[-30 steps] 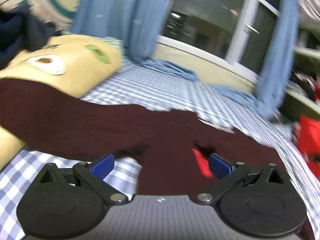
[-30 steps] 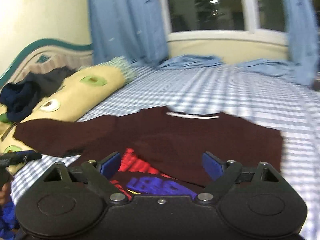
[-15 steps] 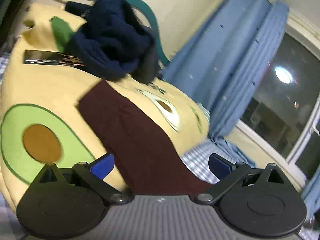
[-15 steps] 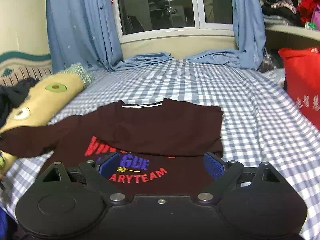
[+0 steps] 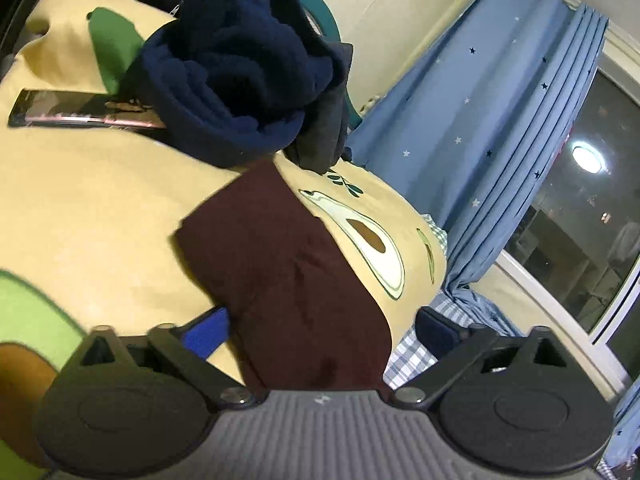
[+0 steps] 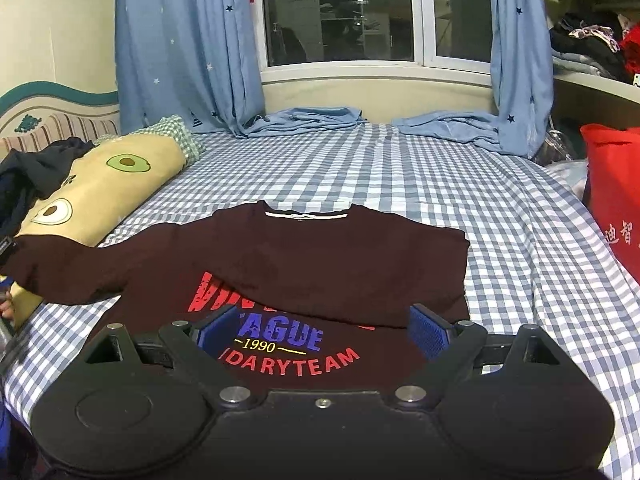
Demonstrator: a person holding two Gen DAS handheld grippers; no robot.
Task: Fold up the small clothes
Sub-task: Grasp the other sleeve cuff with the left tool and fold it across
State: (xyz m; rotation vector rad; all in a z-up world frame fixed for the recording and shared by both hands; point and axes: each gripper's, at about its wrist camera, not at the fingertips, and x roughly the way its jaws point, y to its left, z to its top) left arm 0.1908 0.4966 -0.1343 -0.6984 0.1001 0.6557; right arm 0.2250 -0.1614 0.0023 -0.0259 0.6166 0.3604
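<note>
L gripper [image 5: 322, 330] jaws closing but wide, straddling maroon sleeve [image 5: 288, 272]; R gripper [image 6: 322, 330] open over shirt [image 6: 320, 264]

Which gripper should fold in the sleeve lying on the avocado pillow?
Left, probably. The left gripper is right at the sleeve, which lies between its jaws; these have just been closing. The right gripper sits open over the shirt's print.

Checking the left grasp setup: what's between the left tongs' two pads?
In the left wrist view the maroon sleeve runs between the wide-open left tongs, draped over the avocado pillow. The pads have just closed slightly but aren't pressing on it.
</note>
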